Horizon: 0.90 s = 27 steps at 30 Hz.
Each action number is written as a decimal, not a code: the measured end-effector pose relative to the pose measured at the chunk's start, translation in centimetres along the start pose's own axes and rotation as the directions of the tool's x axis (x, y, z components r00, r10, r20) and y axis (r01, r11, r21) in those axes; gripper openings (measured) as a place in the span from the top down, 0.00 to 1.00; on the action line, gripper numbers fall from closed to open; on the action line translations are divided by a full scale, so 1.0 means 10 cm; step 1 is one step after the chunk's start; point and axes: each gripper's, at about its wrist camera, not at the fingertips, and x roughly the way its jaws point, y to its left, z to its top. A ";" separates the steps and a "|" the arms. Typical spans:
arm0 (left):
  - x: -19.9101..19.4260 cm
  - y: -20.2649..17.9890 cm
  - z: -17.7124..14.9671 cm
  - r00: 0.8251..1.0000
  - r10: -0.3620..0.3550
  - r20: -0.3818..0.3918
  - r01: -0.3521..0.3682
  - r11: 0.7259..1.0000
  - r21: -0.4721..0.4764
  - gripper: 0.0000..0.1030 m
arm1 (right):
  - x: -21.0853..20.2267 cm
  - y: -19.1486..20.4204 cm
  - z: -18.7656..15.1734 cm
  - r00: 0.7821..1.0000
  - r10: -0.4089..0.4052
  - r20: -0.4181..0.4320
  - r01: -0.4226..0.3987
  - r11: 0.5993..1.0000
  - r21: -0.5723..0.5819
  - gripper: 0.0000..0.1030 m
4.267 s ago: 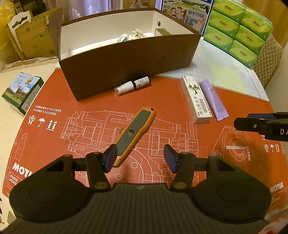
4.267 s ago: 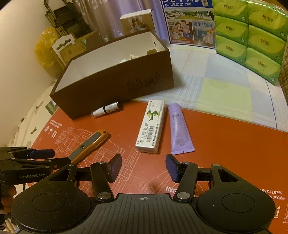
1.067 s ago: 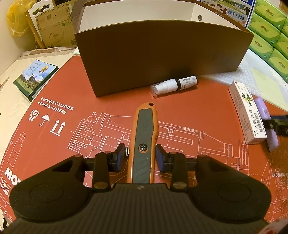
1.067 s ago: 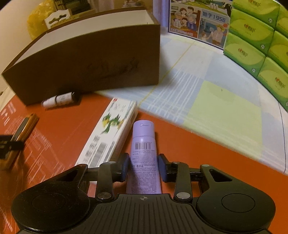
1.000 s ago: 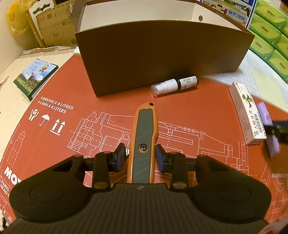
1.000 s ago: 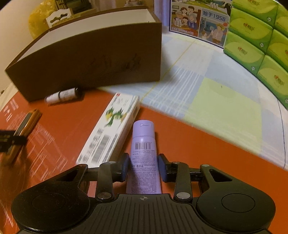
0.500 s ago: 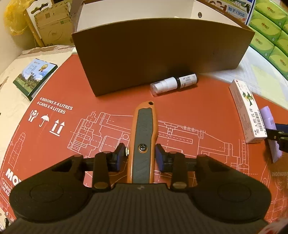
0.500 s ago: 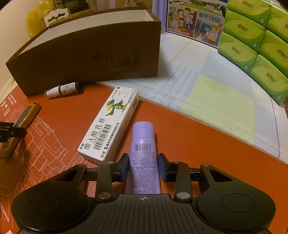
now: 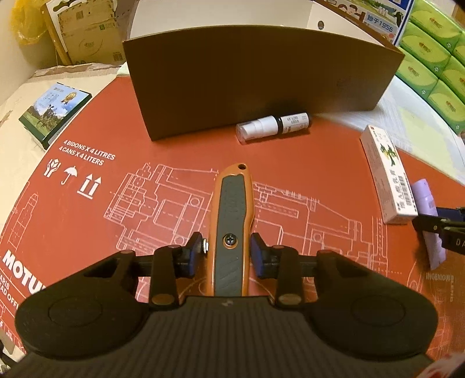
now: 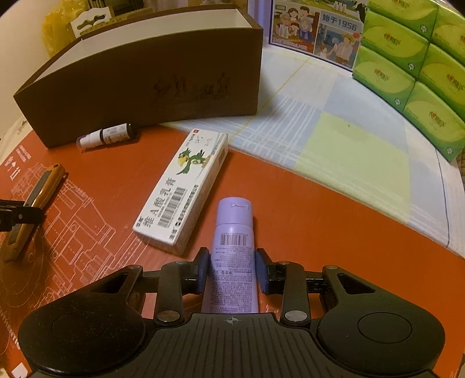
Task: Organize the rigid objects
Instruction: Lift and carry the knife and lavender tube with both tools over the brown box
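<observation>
Grippers both loaded: left gripper (image 9: 228, 256) pinches the knife (image 9: 232, 226), right gripper (image 10: 231, 272) pinches the purple tube (image 10: 234, 250), both in front of the brown box (image 9: 261, 84). Lift straight, clear the box wall, then drop inside.

Red mat (image 9: 87, 221): printed with white blueprint lines, handling symbols and lettering; covers the near part of the table.
Checked cloth (image 10: 348, 145): pale blue, white and green squares; lies beyond the mat.
Tissue packs (image 10: 407, 64): green, stacked in rows at the far right.
Poster (image 10: 316, 32): cartoon figures and blue lettering, upright behind the cloth.
Small carton (image 9: 53, 113): landscape print, dark green sides, on the beige surface left of the mat.
Cardboard (image 9: 87, 32): plain brown pieces propped at the far left.
Yellow bag (image 9: 26, 26): crumpled, beside the cardboard.
Wall (image 10: 17, 26): plain, pale.
Light: warm, dim.
</observation>
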 end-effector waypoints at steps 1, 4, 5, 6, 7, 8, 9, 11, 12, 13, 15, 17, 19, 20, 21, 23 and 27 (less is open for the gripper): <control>-0.01 0.00 -0.01 1.000 -0.003 -0.001 0.003 1.000 -0.001 0.71 | -0.02 0.00 -0.01 1.000 0.004 0.001 -0.004 1.000 0.001 0.70; -0.06 0.00 -0.04 1.000 -0.009 0.007 0.009 1.000 -0.003 0.71 | -0.08 0.02 -0.02 1.000 0.010 0.010 -0.010 1.000 0.002 0.70; -0.08 0.00 -0.05 1.000 -0.010 0.010 0.010 1.000 -0.004 0.71 | -0.10 0.02 -0.02 1.000 0.012 0.014 -0.012 1.000 0.001 0.70; -0.10 0.00 -0.05 1.000 -0.011 0.014 0.011 1.000 -0.005 0.71 | -0.12 0.03 -0.02 1.000 0.014 0.017 -0.014 1.000 0.001 0.70; -0.13 0.00 -0.06 1.000 -0.012 0.019 0.012 1.000 -0.007 0.71 | -0.15 0.03 -0.02 1.000 0.016 0.022 -0.016 1.000 0.002 0.70; -0.15 0.01 -0.06 1.000 -0.013 0.025 0.013 1.000 -0.009 0.71 | -0.18 0.04 -0.01 0.999 0.019 0.028 -0.019 1.000 0.003 0.70; -0.18 0.00 -0.06 0.999 -0.013 0.032 0.013 1.000 -0.009 0.71 | -0.21 0.04 -0.01 0.999 0.023 0.033 -0.023 1.000 0.003 0.70; -0.24 0.00 -0.06 0.999 -0.010 0.041 0.010 1.000 -0.006 0.71 | -0.26 0.06 0.00 0.998 0.034 0.045 -0.034 0.999 0.004 0.70; -0.27 -0.01 -0.06 0.999 -0.007 0.045 0.008 1.000 -0.005 0.71 | -0.29 0.06 0.00 0.998 0.039 0.051 -0.039 0.999 0.005 0.70; -0.31 -0.01 -0.05 0.999 -0.006 0.051 0.007 1.000 -0.005 0.71 | -0.32 0.07 0.00 0.998 0.043 0.056 -0.043 0.999 0.005 0.70; -0.37 -0.01 -0.05 0.998 -0.007 0.064 0.007 1.000 -0.008 0.71 | -0.37 0.09 0.01 0.996 0.053 0.065 -0.053 0.999 0.004 0.70; -0.44 -0.02 -0.05 0.997 -0.005 0.073 0.006 1.000 -0.008 0.71 | -0.42 0.11 0.02 0.995 0.062 0.072 -0.063 0.998 0.003 0.70; -0.51 -0.02 -0.03 0.997 -0.002 0.081 0.002 1.000 -0.006 0.71 | -0.46 0.13 0.03 0.994 0.071 0.078 -0.072 0.997 0.001 0.70; -0.54 -0.02 -0.02 0.996 -0.004 0.086 0.004 1.000 -0.009 0.71 | -0.48 0.13 0.04 0.994 0.076 0.082 -0.077 0.997 0.000 0.70; -0.58 -0.02 -0.01 0.996 -0.009 0.094 0.010 1.000 -0.014 0.71 | -0.50 0.14 0.05 0.993 0.081 0.085 -0.081 0.997 0.000 0.70; -0.66 -0.01 0.01 0.993 -0.021 0.114 0.023 1.000 -0.020 0.71 | -0.54 0.16 0.06 0.992 0.092 0.091 -0.092 0.996 -0.001 0.70; -0.82 -0.02 0.08 0.990 -0.028 0.142 0.031 0.999 -0.024 0.71 | -0.61 0.20 0.11 0.987 0.118 0.107 -0.118 0.993 -0.009 0.70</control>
